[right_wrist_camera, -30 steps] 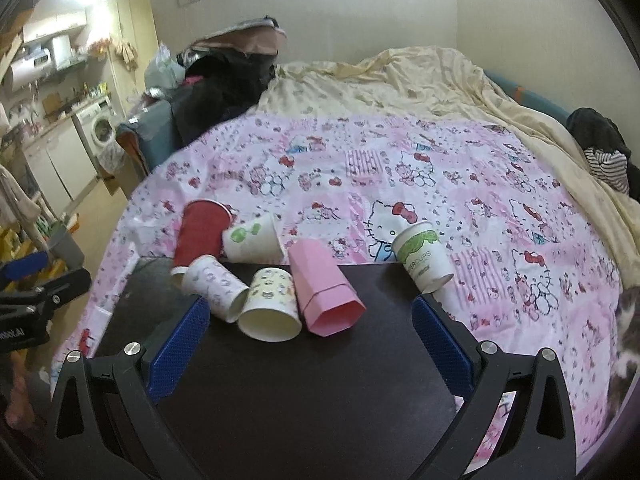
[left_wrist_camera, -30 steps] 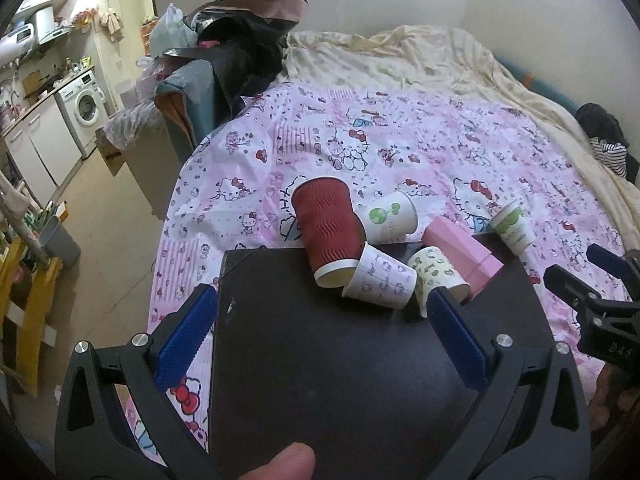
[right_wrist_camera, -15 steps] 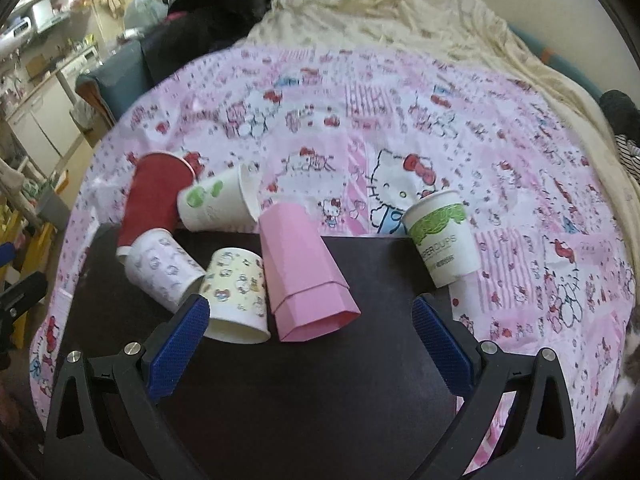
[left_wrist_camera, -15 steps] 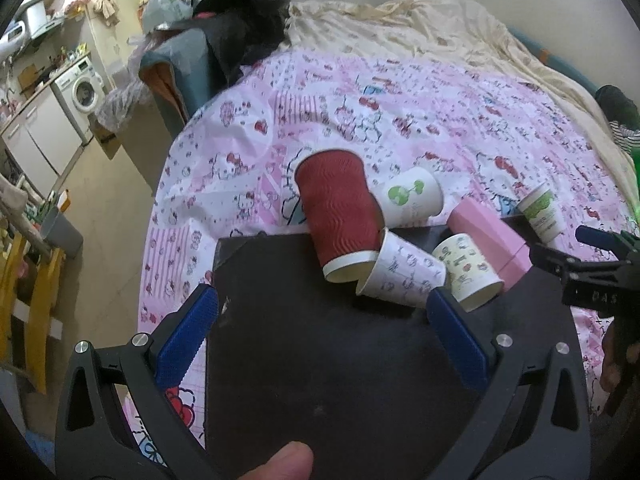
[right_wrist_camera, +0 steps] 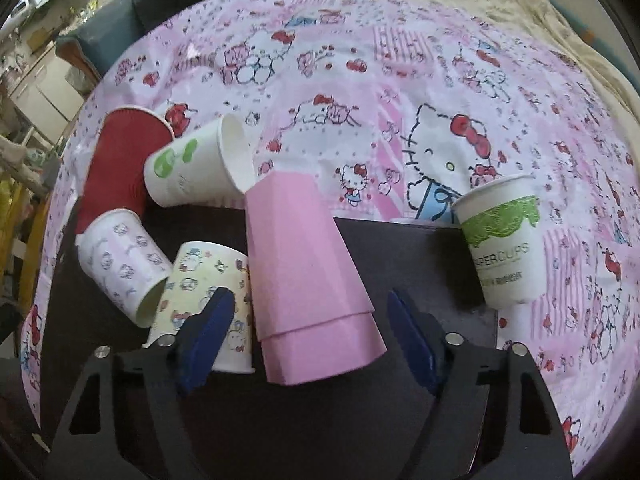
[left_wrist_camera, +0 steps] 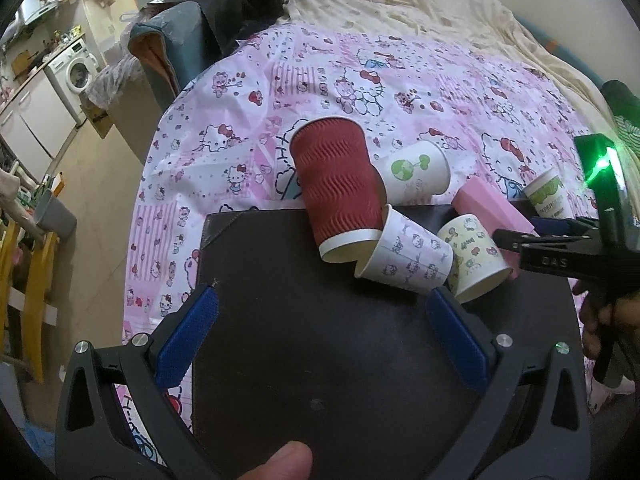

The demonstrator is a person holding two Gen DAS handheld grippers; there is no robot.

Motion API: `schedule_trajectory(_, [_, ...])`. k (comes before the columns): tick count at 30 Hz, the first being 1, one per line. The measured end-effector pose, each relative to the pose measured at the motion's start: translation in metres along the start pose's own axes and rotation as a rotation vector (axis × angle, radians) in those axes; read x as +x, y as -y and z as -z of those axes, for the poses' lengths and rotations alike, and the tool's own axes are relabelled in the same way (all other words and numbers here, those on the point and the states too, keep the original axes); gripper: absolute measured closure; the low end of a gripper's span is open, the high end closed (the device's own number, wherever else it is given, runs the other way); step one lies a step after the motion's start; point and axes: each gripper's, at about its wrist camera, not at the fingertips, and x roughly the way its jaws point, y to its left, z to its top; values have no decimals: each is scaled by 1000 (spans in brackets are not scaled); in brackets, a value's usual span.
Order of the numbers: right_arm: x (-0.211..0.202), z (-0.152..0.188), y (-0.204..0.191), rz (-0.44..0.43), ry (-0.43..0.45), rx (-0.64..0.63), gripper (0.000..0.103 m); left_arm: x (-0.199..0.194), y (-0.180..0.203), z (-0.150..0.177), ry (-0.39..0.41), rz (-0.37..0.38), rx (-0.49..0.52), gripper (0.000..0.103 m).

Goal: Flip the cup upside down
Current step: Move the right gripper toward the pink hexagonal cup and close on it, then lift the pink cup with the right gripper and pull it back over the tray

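The pink cup [right_wrist_camera: 308, 280] lies on its side on the dark surface [right_wrist_camera: 404, 256], straight ahead of the right tongs [right_wrist_camera: 308, 332], mouth toward them, long axis along their reach. Both tongs gape wide, empty; the left tongs [left_wrist_camera: 320, 328] sit farther off.

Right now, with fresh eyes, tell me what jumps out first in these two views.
A jumble of cups lies tipped over along the far edge of the dark board: the tall red ribbed cup to the left, the faceted pink cup between the right gripper's open fingers. One cup with a green band stands upright, mouth up, at the board's right corner. All sits on a pink Hello Kitty sheet.
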Motion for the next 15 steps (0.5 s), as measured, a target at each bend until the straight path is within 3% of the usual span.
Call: schedule_trajectory(15, [25,-1,7,-28,-23,-35,30,6,2,4,-27,2,1,0])
